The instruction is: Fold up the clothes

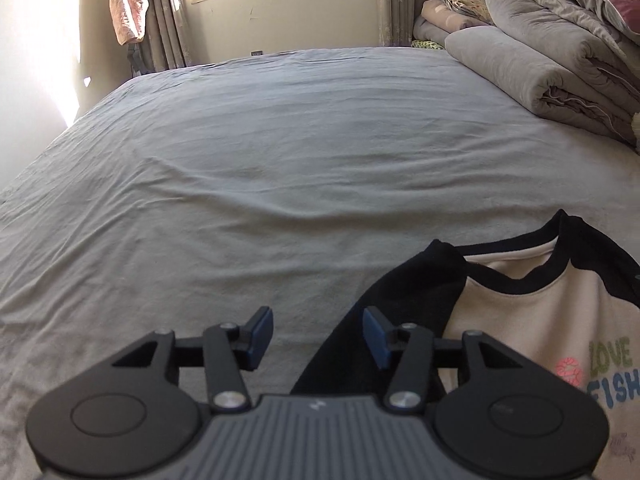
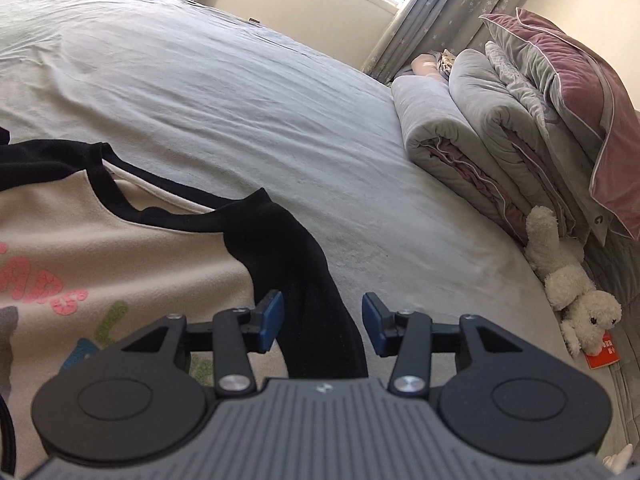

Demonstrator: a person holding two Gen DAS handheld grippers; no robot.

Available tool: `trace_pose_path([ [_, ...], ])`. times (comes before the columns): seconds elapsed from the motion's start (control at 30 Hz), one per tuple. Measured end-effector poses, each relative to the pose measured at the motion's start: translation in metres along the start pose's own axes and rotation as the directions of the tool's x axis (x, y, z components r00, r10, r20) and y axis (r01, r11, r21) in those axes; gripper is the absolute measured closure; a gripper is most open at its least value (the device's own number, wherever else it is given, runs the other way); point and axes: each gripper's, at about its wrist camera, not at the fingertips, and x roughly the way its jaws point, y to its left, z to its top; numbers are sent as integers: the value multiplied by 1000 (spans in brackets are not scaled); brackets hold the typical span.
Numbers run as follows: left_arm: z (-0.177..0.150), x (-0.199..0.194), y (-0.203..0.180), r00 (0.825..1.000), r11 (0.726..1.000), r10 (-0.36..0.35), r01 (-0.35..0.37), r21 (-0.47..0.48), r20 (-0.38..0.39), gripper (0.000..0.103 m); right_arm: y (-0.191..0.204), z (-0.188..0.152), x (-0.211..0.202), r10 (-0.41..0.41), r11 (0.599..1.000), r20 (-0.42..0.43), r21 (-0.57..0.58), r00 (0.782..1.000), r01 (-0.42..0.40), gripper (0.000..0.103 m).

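A cream sweatshirt (image 1: 532, 320) with a black collar, black sleeves and coloured lettering lies flat on the grey bed sheet (image 1: 280, 152). In the left wrist view my left gripper (image 1: 318, 336) hovers open over the edge of its black left sleeve (image 1: 400, 288), nothing pinched between the blue pads. In the right wrist view the same sweatshirt (image 2: 120, 248) fills the lower left. My right gripper (image 2: 323, 326) stands open above the black right sleeve (image 2: 308, 280), which runs down between the fingers without being pressed.
Folded grey quilts (image 2: 480, 128) and a mauve pillow (image 2: 580, 92) are stacked along the bed's right side. A white plush dog (image 2: 568, 276) and a red card (image 2: 602, 354) lie beside them. A window and curtains (image 1: 168, 8) stand behind the bed.
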Motion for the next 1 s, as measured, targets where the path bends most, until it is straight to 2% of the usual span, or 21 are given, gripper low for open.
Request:
trace_pose_path([
  [0.43, -28, -52, -8, 999, 999, -31, 31, -18, -27, 51, -5, -20, -52, 12, 1000, -6, 21, 1000, -12, 56],
  [1.0, -83, -106, -5, 991, 997, -72, 70, -20, -113, 50, -8, -54, -103, 54, 996, -42, 66, 998, -51, 56],
])
